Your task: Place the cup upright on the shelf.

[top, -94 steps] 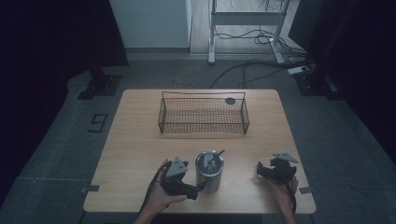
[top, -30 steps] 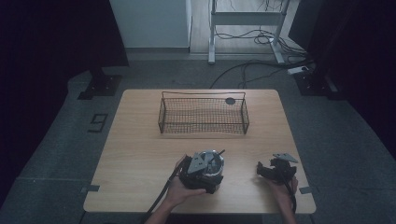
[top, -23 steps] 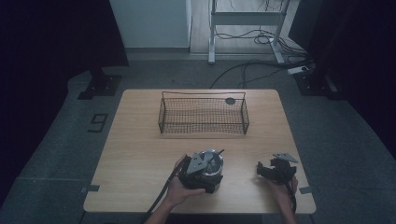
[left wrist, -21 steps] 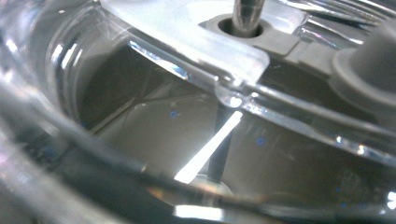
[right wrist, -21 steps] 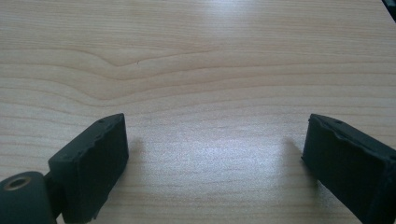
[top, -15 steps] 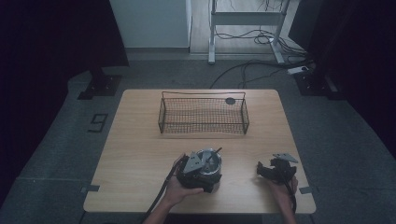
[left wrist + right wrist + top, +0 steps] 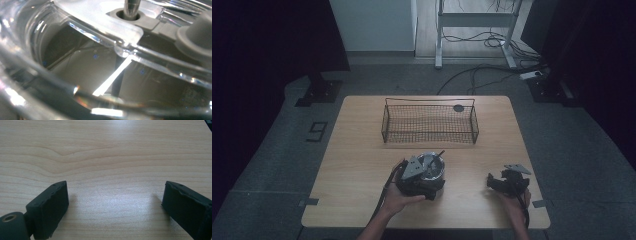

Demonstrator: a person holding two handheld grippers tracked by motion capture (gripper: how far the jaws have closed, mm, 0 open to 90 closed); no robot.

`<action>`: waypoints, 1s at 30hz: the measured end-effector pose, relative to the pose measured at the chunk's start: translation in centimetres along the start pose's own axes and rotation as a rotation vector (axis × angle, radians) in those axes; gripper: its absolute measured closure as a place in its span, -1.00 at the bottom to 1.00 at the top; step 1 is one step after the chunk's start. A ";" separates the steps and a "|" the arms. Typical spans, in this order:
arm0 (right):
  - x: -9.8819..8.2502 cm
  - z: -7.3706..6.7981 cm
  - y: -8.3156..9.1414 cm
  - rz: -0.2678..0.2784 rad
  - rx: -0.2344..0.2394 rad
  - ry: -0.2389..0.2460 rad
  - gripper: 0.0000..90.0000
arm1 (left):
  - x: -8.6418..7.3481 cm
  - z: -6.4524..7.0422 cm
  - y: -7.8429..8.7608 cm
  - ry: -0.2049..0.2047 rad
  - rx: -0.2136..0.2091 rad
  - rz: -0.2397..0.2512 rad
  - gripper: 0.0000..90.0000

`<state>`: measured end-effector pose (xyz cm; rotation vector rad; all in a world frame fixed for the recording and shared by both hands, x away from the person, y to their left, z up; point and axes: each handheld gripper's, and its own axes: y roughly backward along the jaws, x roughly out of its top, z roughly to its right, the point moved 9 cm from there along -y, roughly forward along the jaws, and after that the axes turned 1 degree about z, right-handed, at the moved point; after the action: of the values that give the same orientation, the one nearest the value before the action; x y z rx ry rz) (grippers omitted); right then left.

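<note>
Left gripper is pressed right up against a clear tumbler with a straw through its lid, near the front of the table; can't tell how far its jaws are open or if they've got it. Right gripper sits low over bare wood at the right, jaws spread wide, holding nothing. Wire basket sits farther back, well apart from both.
</note>
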<state>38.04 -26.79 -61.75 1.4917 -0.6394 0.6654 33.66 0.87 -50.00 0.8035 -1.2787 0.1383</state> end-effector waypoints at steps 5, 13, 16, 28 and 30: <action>0.0 0.0 0.0 0.000 -0.001 0.000 -0.85 | 0.5 -0.3 0.2 0.011 0.004 0.009 -0.92; 0.0 0.0 0.0 0.000 -0.001 0.000 -0.85 | 1.3 -1.2 0.6 0.025 0.020 0.023 -0.92; 0.0 0.0 0.0 0.000 -0.001 0.000 -0.85 | 1.7 -1.5 0.7 0.036 0.026 0.029 -0.92; 0.1 0.1 -0.1 0.001 -0.003 0.000 -0.85 | 2.9 -2.4 0.8 0.042 0.034 0.042 -0.92; 0.1 0.2 -0.1 0.001 -0.004 -0.001 -0.85 | 3.1 -2.5 0.8 0.044 0.029 0.048 -0.92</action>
<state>38.14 -26.94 -61.75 1.4886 -0.6423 0.6636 36.22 1.90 -47.02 0.7910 -1.2572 0.2129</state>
